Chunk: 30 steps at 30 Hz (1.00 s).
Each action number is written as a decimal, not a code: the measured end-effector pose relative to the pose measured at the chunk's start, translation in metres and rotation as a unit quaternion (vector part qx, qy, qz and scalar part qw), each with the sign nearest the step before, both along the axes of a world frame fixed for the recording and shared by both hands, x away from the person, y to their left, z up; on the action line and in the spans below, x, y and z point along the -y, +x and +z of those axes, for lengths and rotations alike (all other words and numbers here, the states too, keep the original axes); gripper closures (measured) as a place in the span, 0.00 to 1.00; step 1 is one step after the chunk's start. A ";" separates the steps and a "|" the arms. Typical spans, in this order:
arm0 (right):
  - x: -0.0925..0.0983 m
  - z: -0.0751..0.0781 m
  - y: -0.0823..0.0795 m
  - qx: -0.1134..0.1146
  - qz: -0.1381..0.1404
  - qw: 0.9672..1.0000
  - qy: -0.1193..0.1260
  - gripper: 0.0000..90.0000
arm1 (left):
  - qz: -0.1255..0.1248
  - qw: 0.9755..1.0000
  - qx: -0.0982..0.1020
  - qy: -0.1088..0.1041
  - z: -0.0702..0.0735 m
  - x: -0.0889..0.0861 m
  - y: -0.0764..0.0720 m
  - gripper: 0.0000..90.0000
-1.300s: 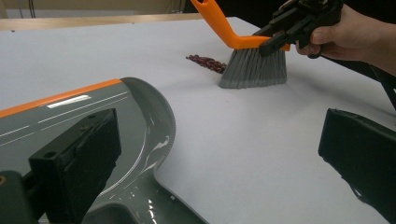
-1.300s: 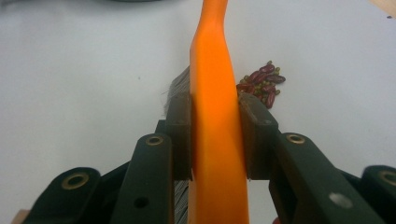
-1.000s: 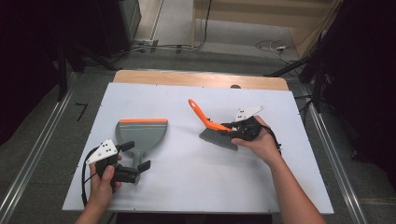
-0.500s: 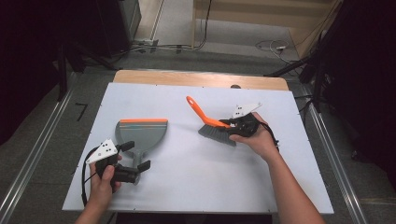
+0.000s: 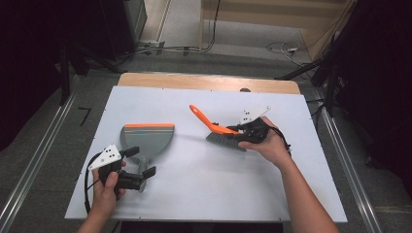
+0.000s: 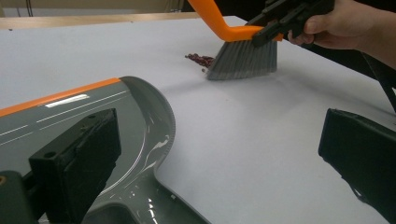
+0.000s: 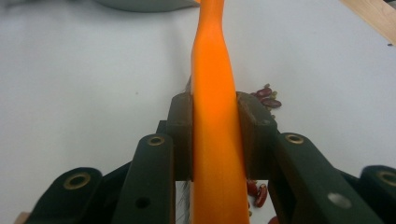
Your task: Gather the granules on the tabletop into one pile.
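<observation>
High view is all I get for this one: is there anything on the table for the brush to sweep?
Observer: Yes. The left gripper view shows a small heap of dark red beans at the bristles of the brush, on the side towards the dustpan.
Operator: Does the right gripper really grip the brush?
Observer: In its own view the right gripper has both pads pressed against the brush's orange back.
Operator: And the left gripper on the dustpan?
Observer: The left gripper is open, with its jaws wide apart either side of the dustpan's handle and one jaw plainly clear of it.
</observation>
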State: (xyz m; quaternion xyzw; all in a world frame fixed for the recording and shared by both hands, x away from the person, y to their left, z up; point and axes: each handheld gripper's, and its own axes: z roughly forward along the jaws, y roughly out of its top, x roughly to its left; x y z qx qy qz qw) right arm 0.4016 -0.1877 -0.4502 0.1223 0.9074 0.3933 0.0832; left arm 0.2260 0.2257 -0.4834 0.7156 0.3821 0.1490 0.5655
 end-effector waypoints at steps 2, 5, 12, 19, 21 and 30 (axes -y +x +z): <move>0.002 0.006 -0.003 0.003 0.002 1.000 0.009 0.76 | 0.000 1.000 0.000 0.000 0.000 0.000 0.000 0.00; 0.006 0.017 -0.003 0.010 -0.006 1.000 0.027 0.76 | -0.001 1.000 0.000 0.000 0.000 0.001 0.000 0.00; 0.005 0.028 0.022 0.040 -0.079 0.995 0.036 0.76 | -0.002 1.000 0.002 -0.001 0.001 0.000 0.000 0.00; -0.010 0.014 0.056 0.065 -0.118 0.991 0.005 0.76 | -0.003 1.000 0.001 -0.002 0.000 -0.002 0.000 0.00; -0.014 0.008 0.063 0.072 -0.118 0.990 -0.009 0.76 | -0.003 1.000 0.000 -0.002 0.000 -0.002 0.000 0.00; -0.015 -0.008 0.060 0.057 -0.082 0.995 -0.003 0.77 | -0.001 1.000 0.000 -0.001 0.000 -0.005 -0.001 0.00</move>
